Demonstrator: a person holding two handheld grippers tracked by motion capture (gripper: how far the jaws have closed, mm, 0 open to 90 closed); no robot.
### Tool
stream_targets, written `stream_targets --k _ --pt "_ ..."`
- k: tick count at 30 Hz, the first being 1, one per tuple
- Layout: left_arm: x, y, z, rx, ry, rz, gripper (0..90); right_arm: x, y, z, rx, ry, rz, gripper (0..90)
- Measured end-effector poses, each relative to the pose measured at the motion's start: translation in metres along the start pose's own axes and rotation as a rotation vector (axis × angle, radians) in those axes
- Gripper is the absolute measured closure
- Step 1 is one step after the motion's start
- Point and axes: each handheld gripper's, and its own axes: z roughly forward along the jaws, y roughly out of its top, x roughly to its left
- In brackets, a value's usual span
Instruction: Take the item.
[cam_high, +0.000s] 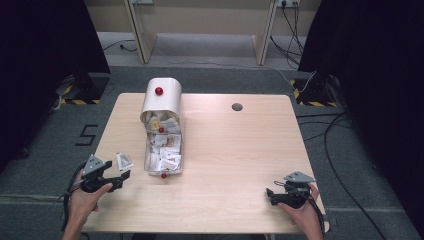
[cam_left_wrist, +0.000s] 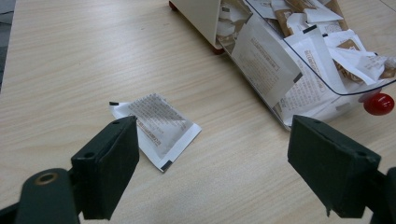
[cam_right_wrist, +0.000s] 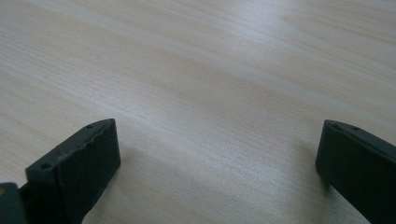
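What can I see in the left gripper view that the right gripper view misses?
Left gripper view: a loose white packet lying flat on the table, and beyond it a clear drawer stuffed with packets, with a red knob. Right gripper view: bare wood between that gripper's own jaws. Both share the light wooden table and two black jaws spread wide, holding nothing.

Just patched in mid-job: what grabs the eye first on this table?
The white box with its clear drawer pulled out toward the person, stuffed with paper sachets and tipped with a red knob, left of the table's middle. One loose sachet lies flat on the wood beside it, just ahead of the open left gripper. The right gripper is open over bare wood at the near right.
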Motion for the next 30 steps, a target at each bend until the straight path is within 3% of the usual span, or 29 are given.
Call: stream_targets --k 30 --pt "-0.012 -0.026 -0.002 0.047 -0.013 0.011 16.4 0.000 0.000 0.000 0.000 0.000 0.000 0.7"
